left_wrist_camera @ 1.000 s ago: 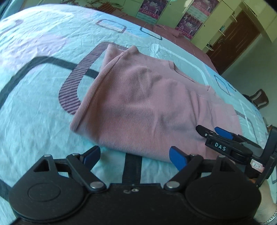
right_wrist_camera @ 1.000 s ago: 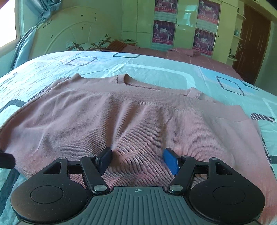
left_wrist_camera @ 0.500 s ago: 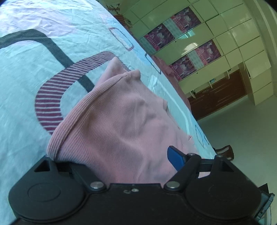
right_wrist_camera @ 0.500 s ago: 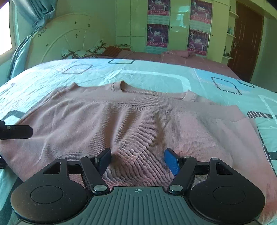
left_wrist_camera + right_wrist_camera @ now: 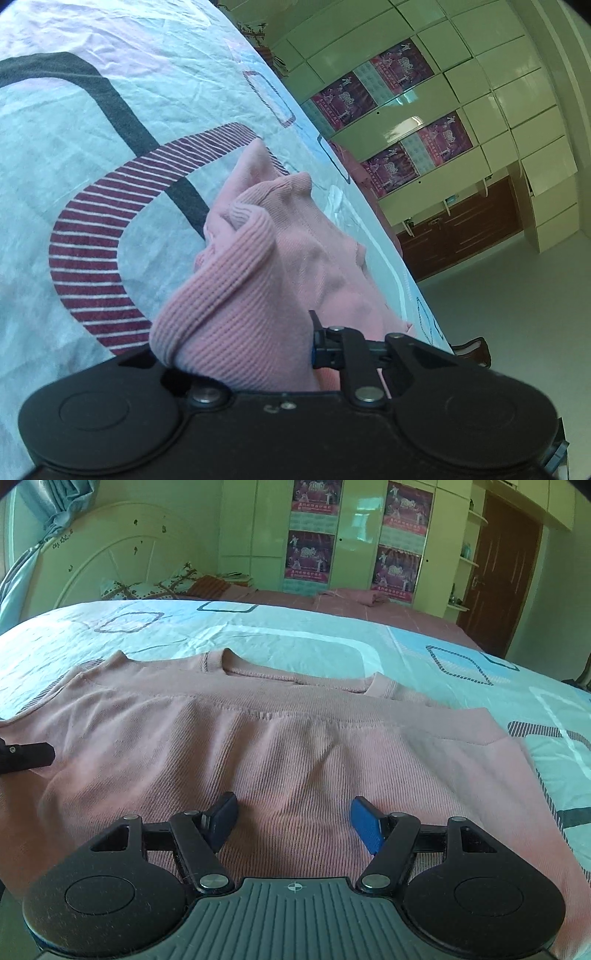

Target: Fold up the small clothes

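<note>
1. Two grippers on one pink sweater (image 5: pixel 295 746), which lies part-folded on the bed sheet (image 5: pixel 258 635).
2. Left gripper (image 5: pixel 258 354): jaws closing on bunched left hem, fabric between them, likely to lift for a fold.
3. Right gripper (image 5: pixel 293 821): jaws spread, holding nothing, over the near hem.
4. Far: wardrobe (image 5: pixel 354 535).

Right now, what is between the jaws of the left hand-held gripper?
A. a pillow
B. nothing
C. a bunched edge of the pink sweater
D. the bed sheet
C: in the left wrist view the left hand-held gripper is closing on a bunched edge of the pink sweater.
</note>
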Action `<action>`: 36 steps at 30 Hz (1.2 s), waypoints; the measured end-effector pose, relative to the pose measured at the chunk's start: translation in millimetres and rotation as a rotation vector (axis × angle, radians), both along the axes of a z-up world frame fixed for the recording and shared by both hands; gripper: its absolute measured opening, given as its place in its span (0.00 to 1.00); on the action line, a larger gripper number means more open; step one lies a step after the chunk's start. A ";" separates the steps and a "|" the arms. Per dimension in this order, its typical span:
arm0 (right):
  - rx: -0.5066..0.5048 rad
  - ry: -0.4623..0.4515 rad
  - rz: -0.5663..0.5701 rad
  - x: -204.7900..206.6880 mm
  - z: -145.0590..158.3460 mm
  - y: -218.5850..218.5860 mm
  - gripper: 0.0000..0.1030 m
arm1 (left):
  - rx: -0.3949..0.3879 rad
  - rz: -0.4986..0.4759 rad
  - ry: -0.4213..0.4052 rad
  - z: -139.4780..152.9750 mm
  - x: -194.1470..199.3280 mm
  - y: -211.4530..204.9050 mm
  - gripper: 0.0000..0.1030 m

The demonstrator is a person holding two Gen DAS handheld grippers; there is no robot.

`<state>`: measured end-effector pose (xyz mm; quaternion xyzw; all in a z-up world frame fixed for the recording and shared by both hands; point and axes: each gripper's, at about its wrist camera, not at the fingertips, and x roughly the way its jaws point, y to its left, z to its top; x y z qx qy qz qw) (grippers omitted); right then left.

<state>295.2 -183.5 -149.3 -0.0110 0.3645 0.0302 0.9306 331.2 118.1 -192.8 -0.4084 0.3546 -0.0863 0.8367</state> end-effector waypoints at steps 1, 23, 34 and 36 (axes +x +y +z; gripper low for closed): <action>0.010 -0.002 -0.004 0.3 -1.1 -1.1 0.65 | 0.011 -0.003 -0.009 3.3 -0.3 -1.8 0.16; 0.243 -0.009 -0.180 -56.1 23.0 -199.9 0.69 | 0.513 -0.733 -0.300 66.9 -11.8 -318.9 0.17; 0.559 -0.033 -0.160 -73.7 44.8 -277.2 0.69 | 0.512 -0.722 -0.238 65.1 -47.8 -299.4 0.68; 0.606 -0.018 -0.113 -66.1 47.3 -270.5 0.69 | 0.496 -0.667 -0.235 74.5 -49.5 -281.3 0.68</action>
